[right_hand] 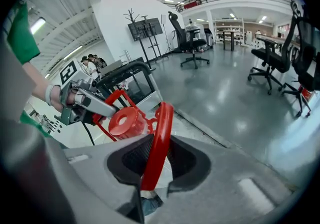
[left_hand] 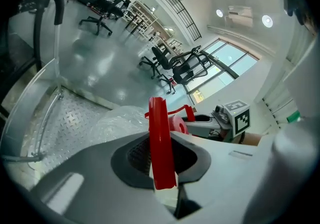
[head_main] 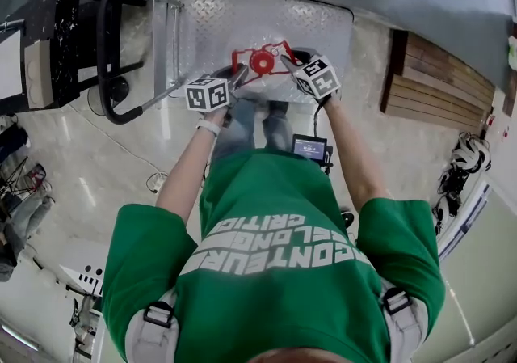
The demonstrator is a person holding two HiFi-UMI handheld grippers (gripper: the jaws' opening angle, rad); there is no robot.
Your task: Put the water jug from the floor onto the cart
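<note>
Both grippers hold the water jug point(left_hand: 117, 124) over the cart point(head_main: 202, 26).
We see the cart's diamond-plate deck below us, with its black push handle point(head_main: 109, 54) at the left of the head view. The clear water jug is above that deck; we cannot tell whether it touches the plate. The left gripper point(head_main: 241, 74) and right gripper point(head_main: 288, 62) each pinch one side of the jug's red carry handle point(right_hand: 157, 143), pads pressed against the plastic.

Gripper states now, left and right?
Left gripper: shut on the red plastic handle of the clear water jug.
Right gripper: shut on the same handle's other side.
</note>
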